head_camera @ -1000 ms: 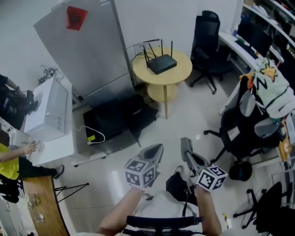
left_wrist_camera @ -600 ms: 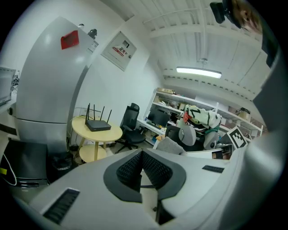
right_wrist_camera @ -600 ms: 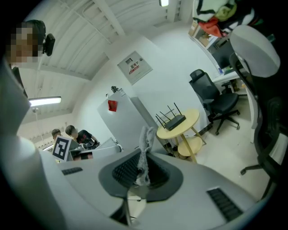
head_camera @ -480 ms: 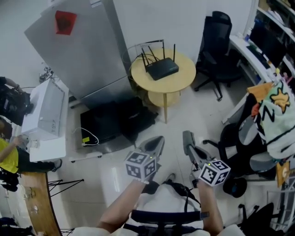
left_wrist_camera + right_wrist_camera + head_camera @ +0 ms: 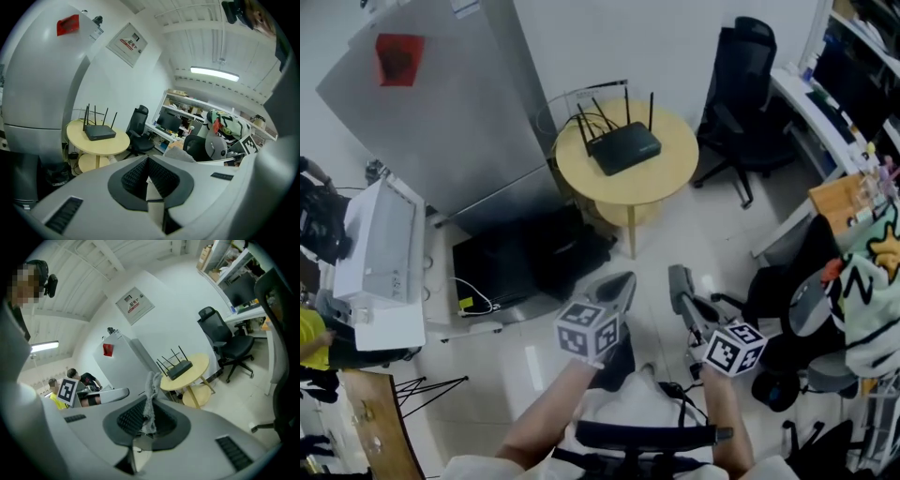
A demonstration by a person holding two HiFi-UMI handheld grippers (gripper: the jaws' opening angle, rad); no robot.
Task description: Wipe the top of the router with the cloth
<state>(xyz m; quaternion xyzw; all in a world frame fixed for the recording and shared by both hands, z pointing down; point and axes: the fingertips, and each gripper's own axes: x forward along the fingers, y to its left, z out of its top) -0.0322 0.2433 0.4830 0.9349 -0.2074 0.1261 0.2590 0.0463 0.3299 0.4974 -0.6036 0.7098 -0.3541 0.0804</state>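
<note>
The black router [image 5: 623,148] with several antennas lies on a round yellow table [image 5: 666,178] across the room, far ahead of both grippers. It also shows in the left gripper view as the router [image 5: 99,133] and in the right gripper view as the router [image 5: 179,370]. My left gripper [image 5: 617,289] is held low in front of me, shut with nothing in it [image 5: 147,163]. My right gripper [image 5: 679,284] beside it is shut on a strip of grey cloth [image 5: 150,397] that sticks up between its jaws.
A black office chair [image 5: 741,89] stands right of the table. A grey cabinet [image 5: 441,122] stands to its left, with a black box [image 5: 520,258] on the floor below. A white machine [image 5: 380,253] is at far left. A chair draped with clothing [image 5: 862,300] is at right.
The table and router have shifted slightly left and lower in the head view and look a little nearer. Both grippers keep the same pose in front of me.
</note>
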